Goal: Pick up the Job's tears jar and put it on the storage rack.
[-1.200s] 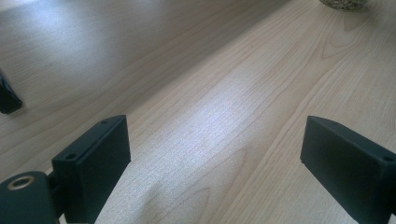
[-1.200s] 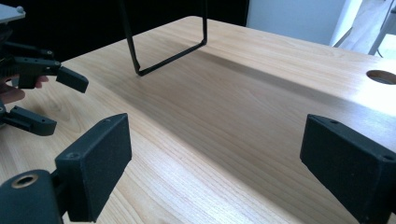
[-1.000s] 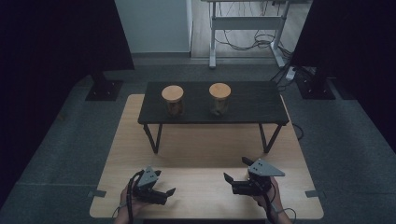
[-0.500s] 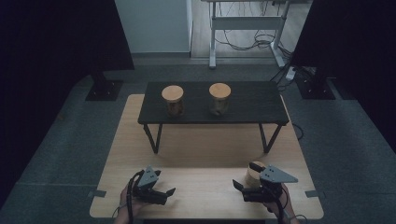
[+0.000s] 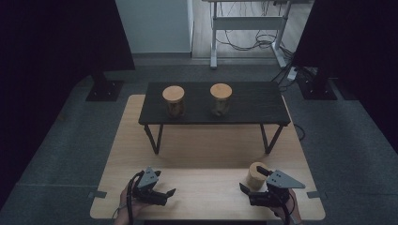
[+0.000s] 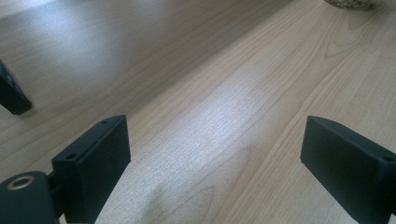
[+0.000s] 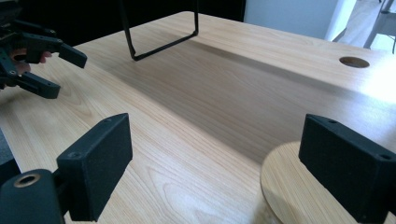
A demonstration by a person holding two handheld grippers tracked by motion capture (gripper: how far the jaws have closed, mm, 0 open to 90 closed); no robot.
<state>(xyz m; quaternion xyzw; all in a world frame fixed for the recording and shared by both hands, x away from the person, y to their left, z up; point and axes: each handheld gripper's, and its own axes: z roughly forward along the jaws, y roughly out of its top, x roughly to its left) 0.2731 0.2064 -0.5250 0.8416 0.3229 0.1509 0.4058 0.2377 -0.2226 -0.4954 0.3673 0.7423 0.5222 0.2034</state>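
Right gripper [image 5: 251, 191], lower right of the high view — jaws wide, holding nothing, a lidded jar [image 5: 257, 175] just beside one jaw, probably lined up for a grasp. Left gripper [image 5: 165, 195], lower left — wide, idle over the table [image 5: 202, 150].

The high view is dim with black edges, while both gripper views are bright and sharp.

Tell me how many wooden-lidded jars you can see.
3: left jar and right jar stand on the black bench; near jar stands on the wooden table beside the right gripper.
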